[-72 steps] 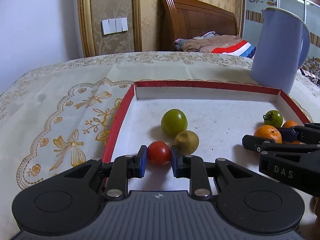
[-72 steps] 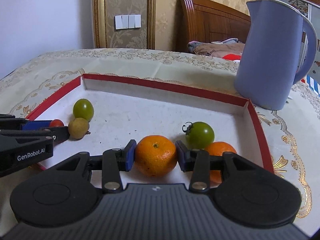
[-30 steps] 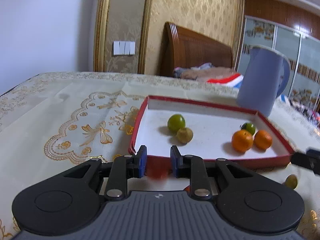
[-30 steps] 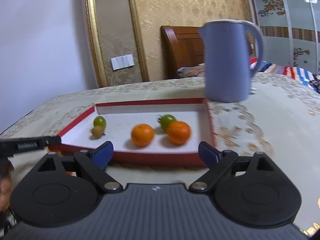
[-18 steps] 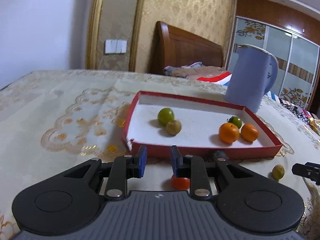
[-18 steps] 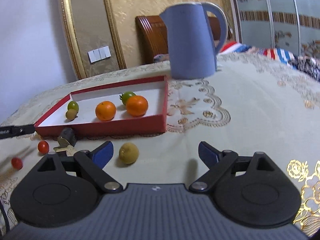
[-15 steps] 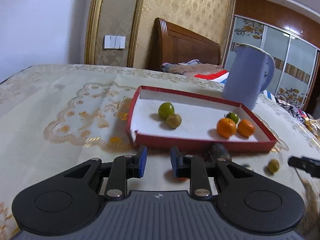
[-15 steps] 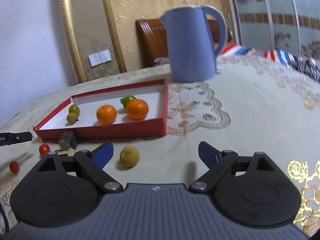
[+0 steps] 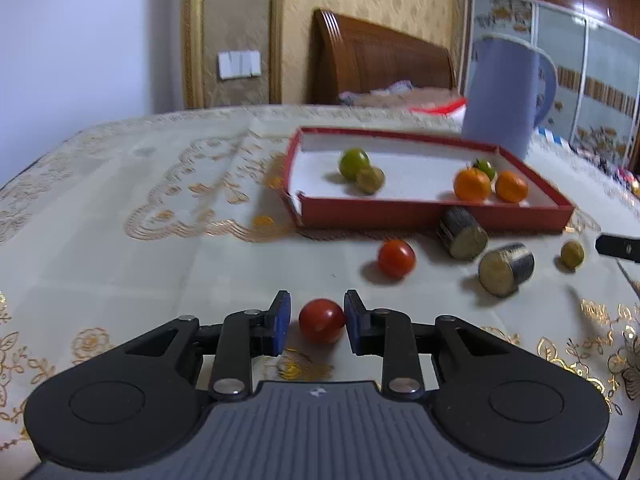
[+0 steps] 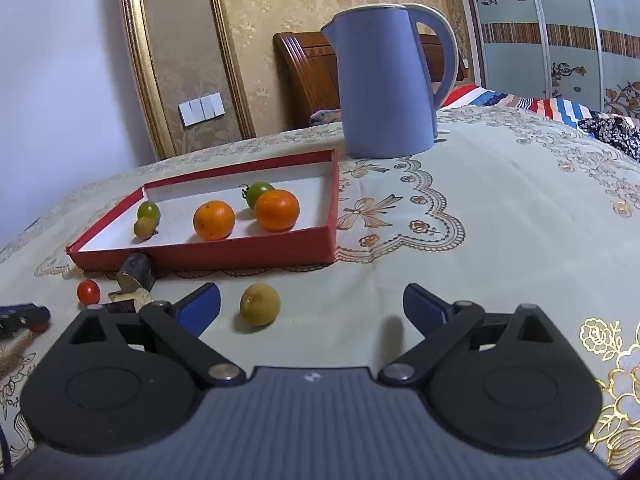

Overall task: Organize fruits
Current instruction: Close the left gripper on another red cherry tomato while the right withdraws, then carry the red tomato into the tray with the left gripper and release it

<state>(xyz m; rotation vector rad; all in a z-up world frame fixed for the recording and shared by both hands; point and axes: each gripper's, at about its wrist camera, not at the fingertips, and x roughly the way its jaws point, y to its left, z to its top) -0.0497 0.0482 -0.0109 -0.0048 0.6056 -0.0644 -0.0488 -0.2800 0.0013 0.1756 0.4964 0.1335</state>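
- Both grippers now sit back from the red tray (image 9: 432, 211), no longer over its floor as earlier.
- Left wrist view: the left gripper (image 9: 313, 322) is opening; a red tomato (image 9: 321, 320) lies between its pads, the left pad clear of it. A second tomato (image 9: 396, 258) lies nearer the tray on the bench (image 9: 120, 240).
- Right wrist view: the right gripper (image 10: 311, 307) is spreading wide, empty; a yellow-green fruit (image 10: 259, 304) rests before the tray, two oranges (image 10: 214, 220) inside it.
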